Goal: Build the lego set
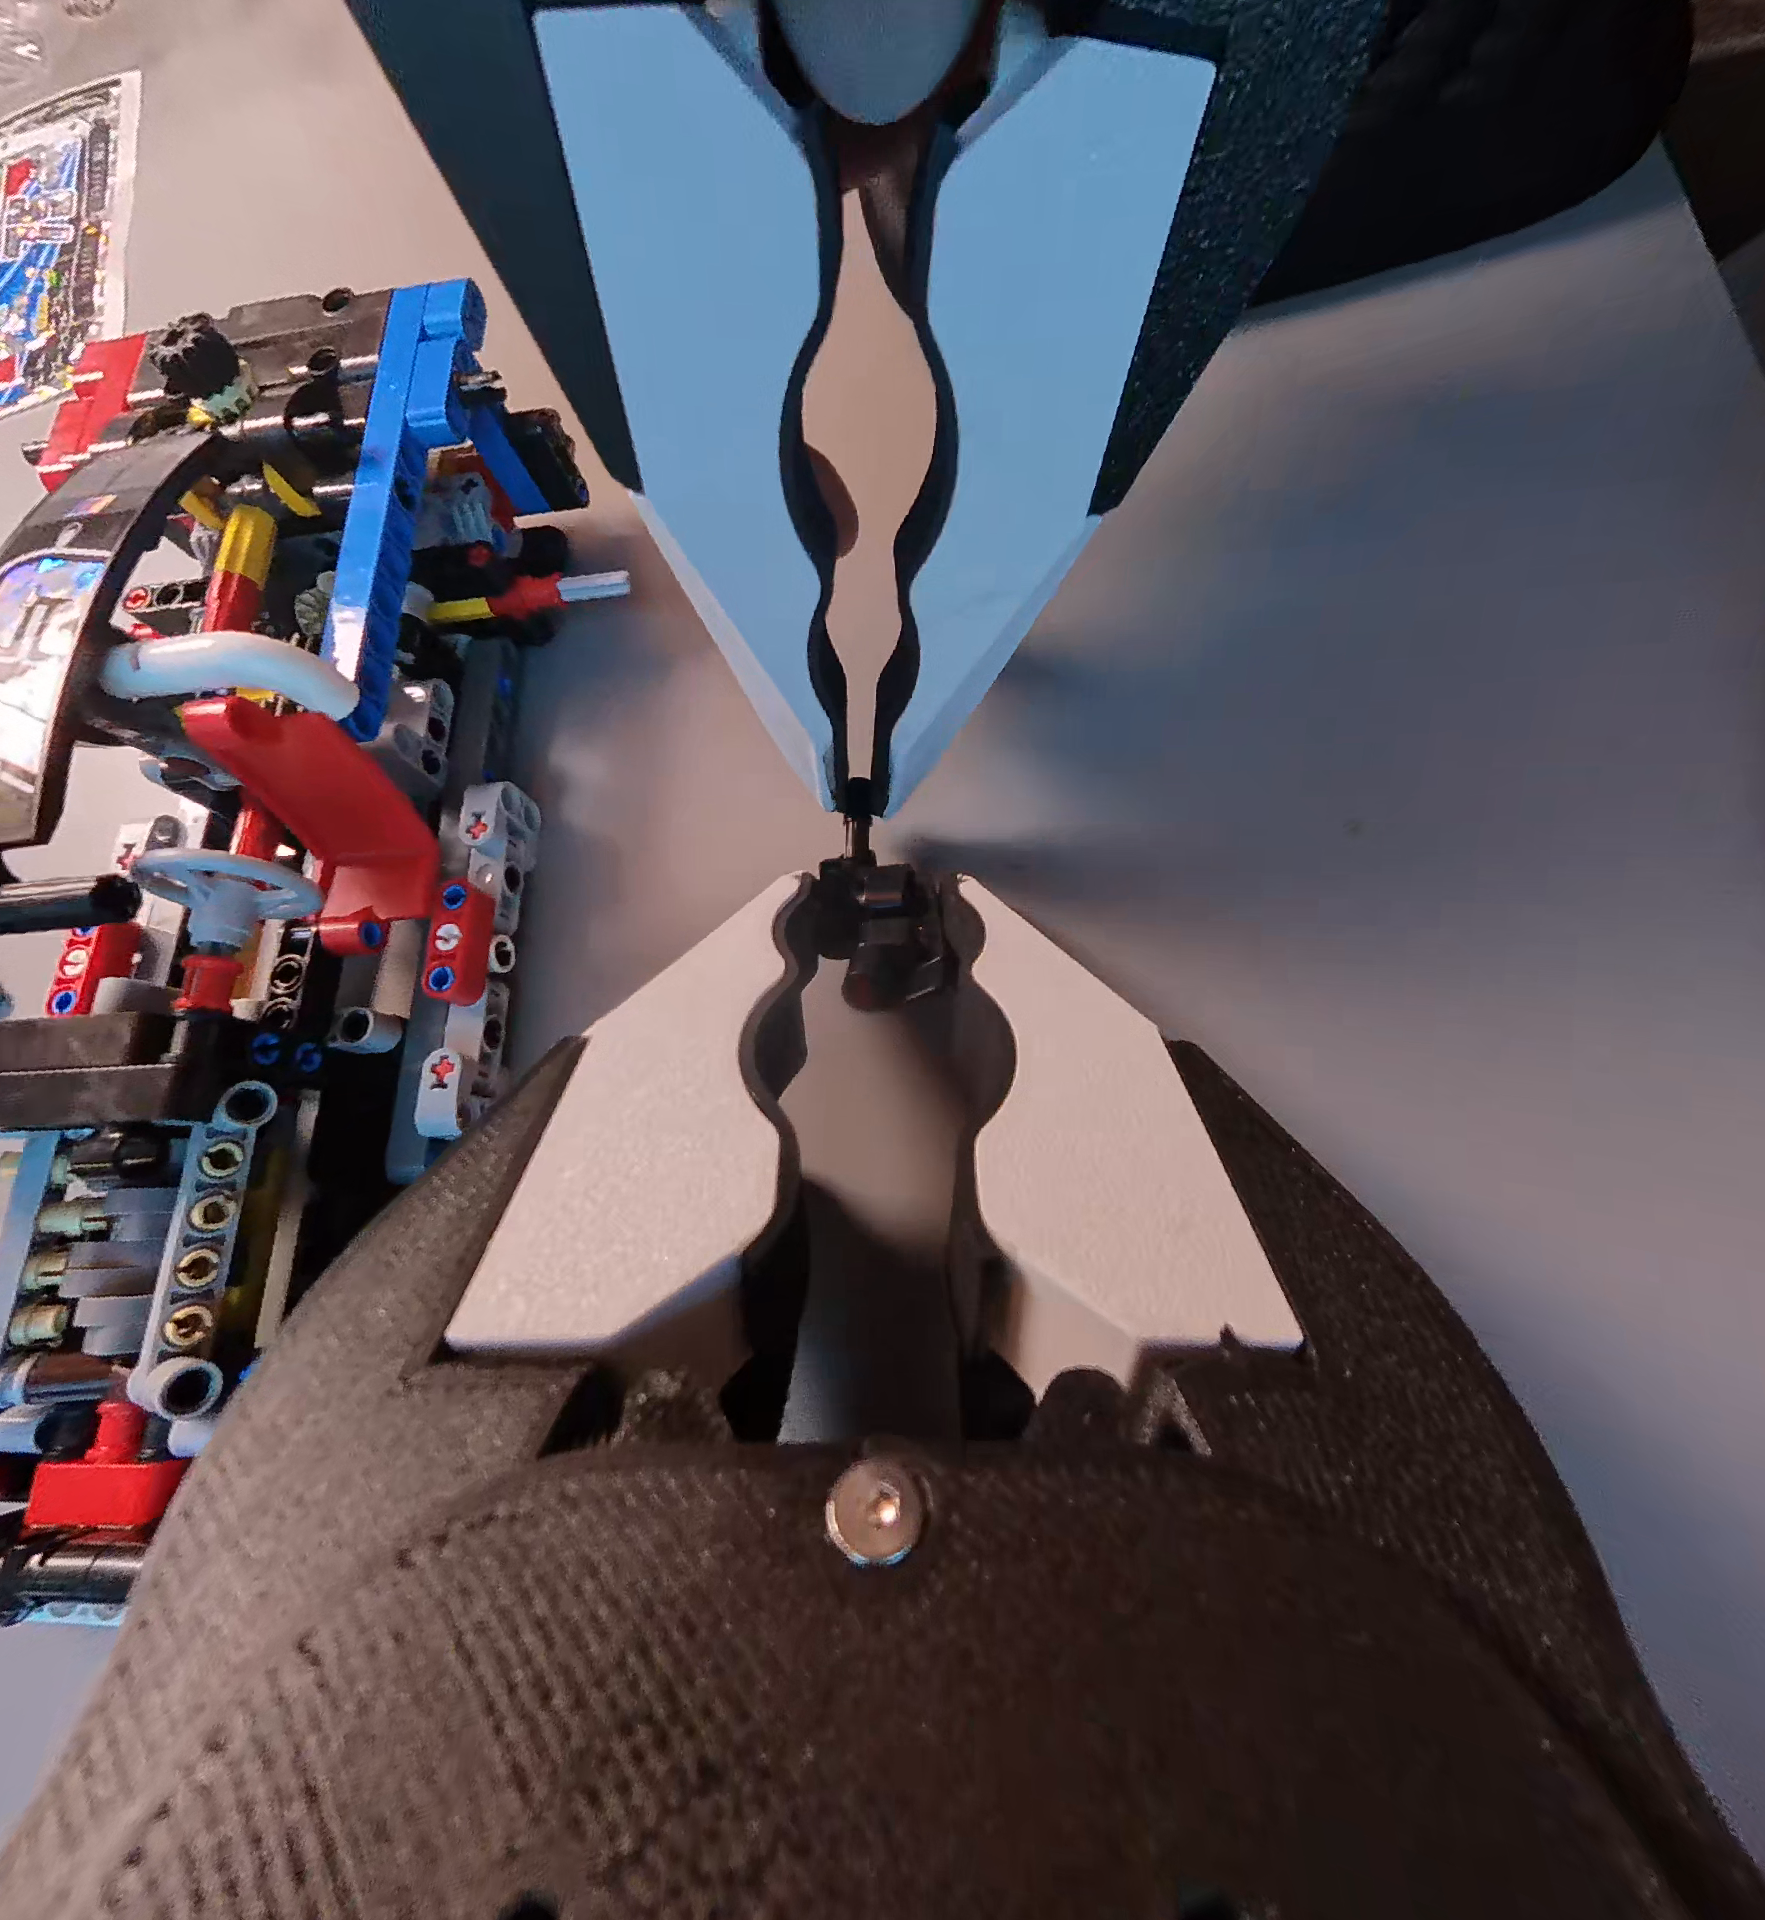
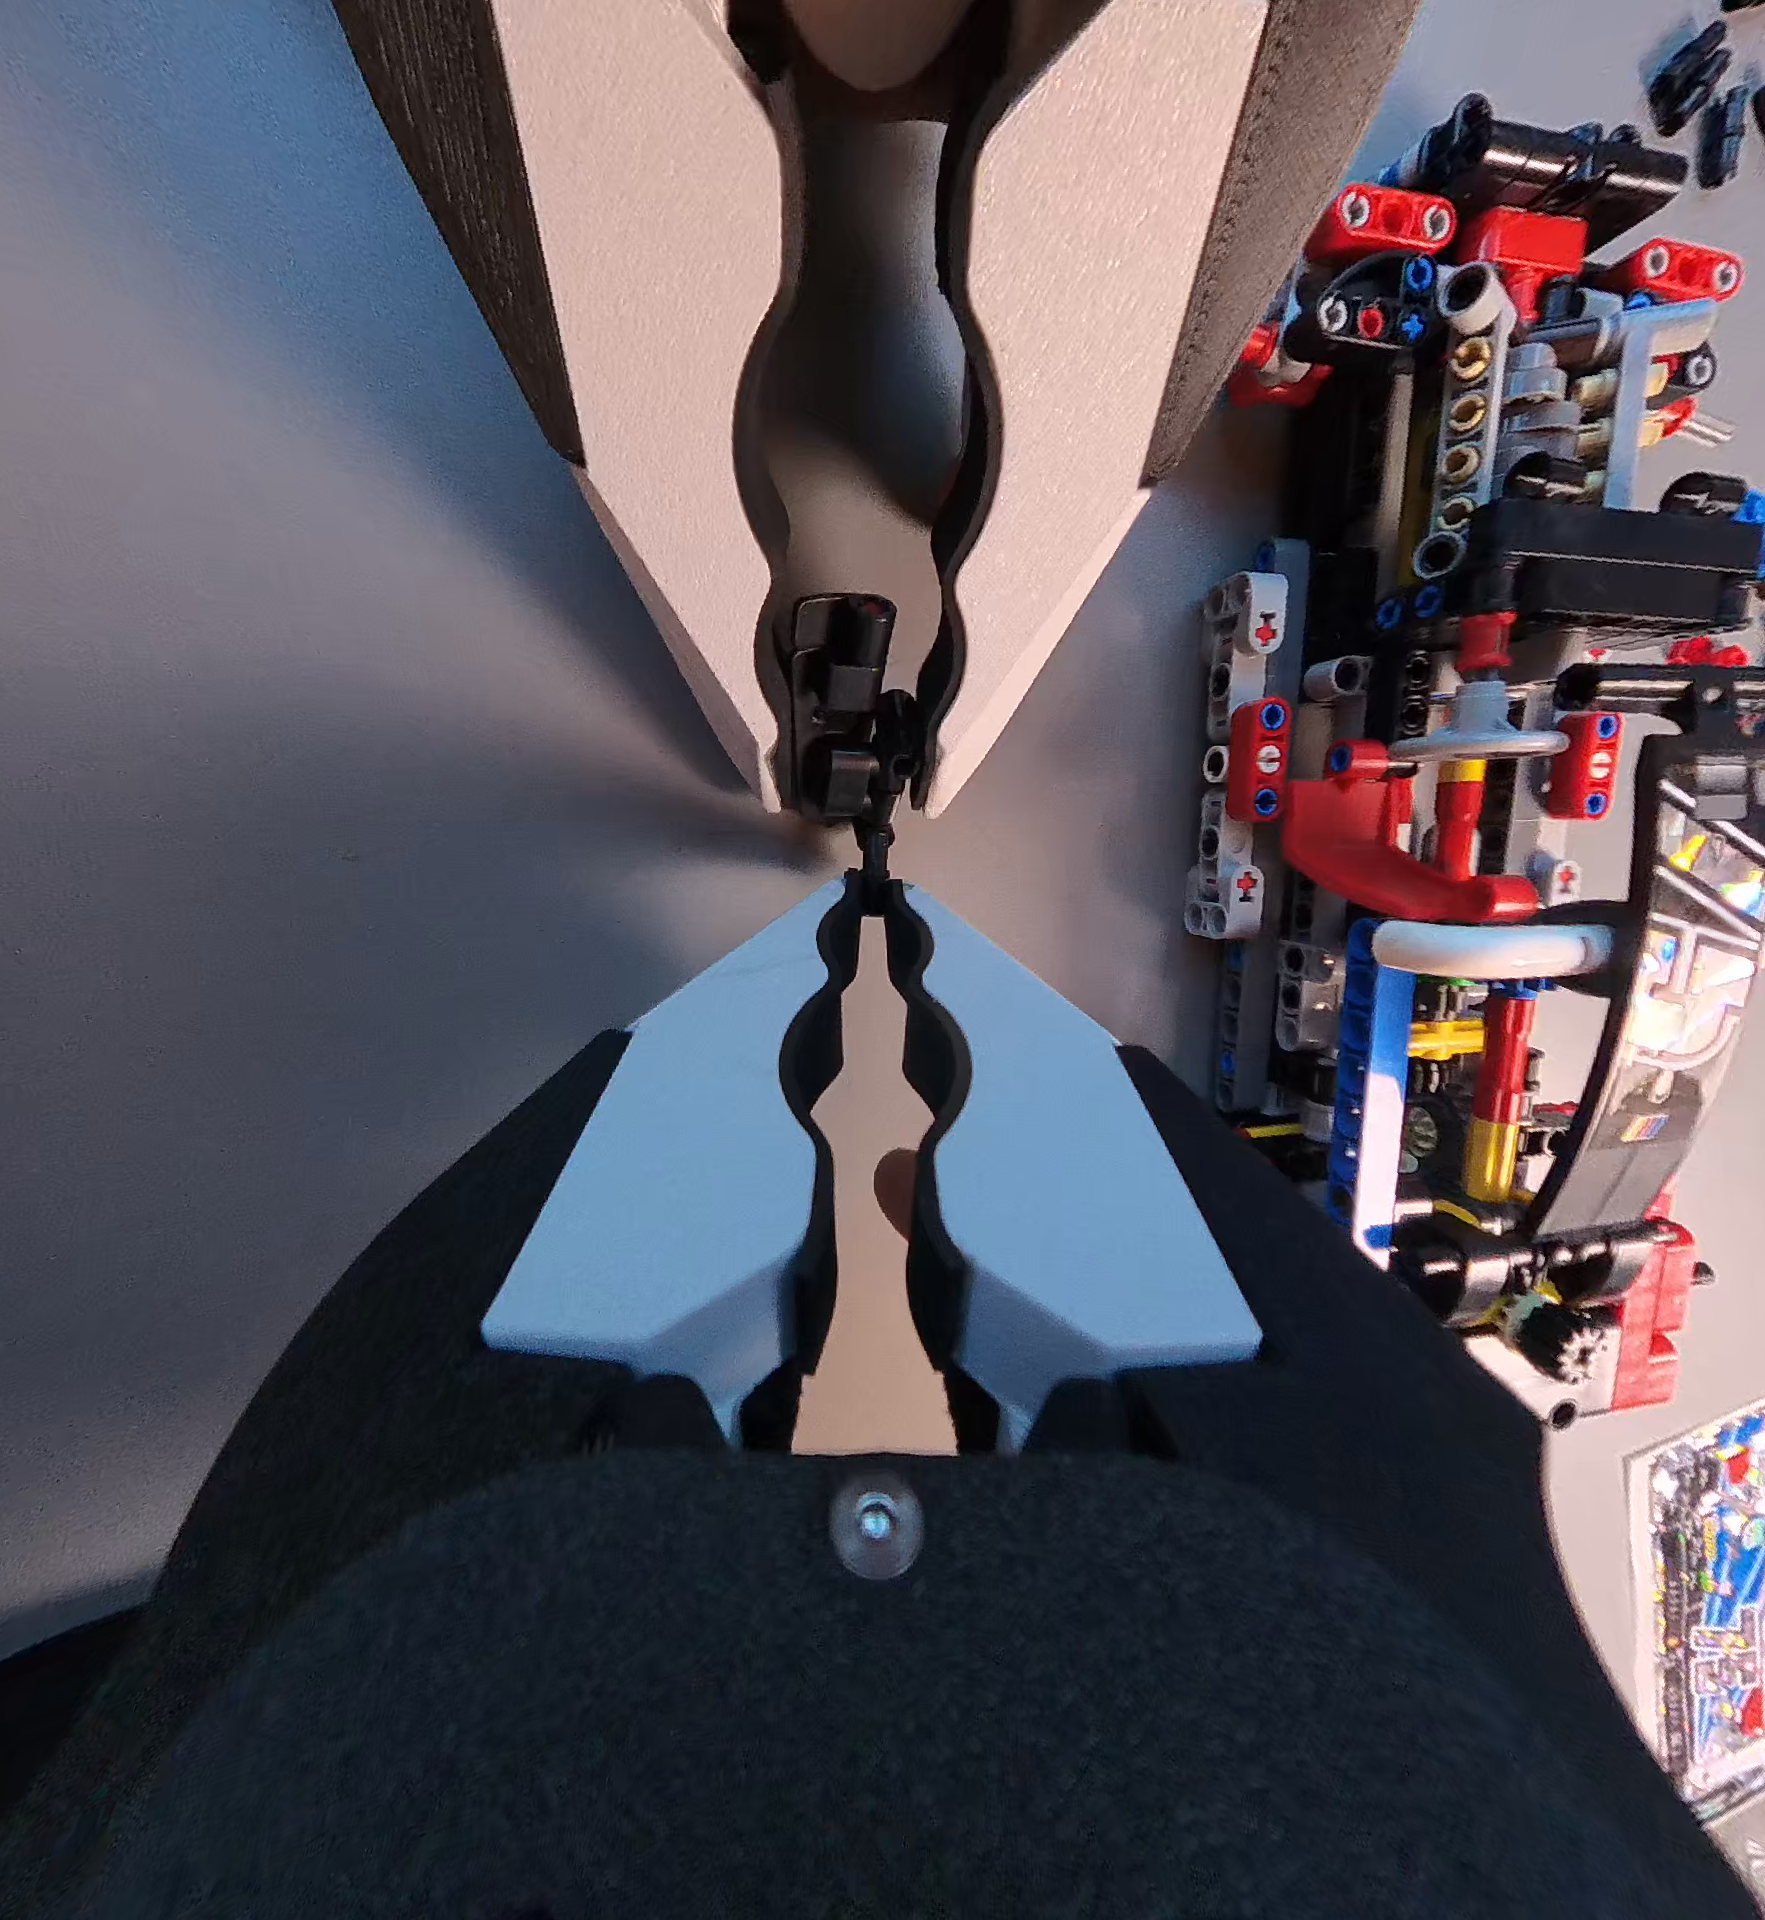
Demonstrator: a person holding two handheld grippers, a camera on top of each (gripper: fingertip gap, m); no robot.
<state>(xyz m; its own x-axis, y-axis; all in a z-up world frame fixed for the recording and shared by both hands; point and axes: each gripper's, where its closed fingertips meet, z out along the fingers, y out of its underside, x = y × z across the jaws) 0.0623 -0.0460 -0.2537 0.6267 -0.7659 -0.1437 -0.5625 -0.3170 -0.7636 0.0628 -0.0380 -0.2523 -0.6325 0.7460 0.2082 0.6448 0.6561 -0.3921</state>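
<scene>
We see a smooth, matt grey table [image 1: 1377,727]; a glossy plastic many-coloured lego vehicle [image 1: 265,831]; a printed paper instruction sheet [image 1: 16,249]; coarse, ribbed black gripper housing [image 1: 857,1714] with a shiny metal screw [image 1: 875,1514].

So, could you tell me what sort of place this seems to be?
Probably a hobby or lab tabletop: a plain grey table bearing a half-built lego vehicle, a printed instruction sheet, and loose black pieces.

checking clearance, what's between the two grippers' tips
Only a thin black pin bridges the gap: the right gripper pinches one end, and the other meets the black connector in the left gripper. Both wrist views show it.
</scene>
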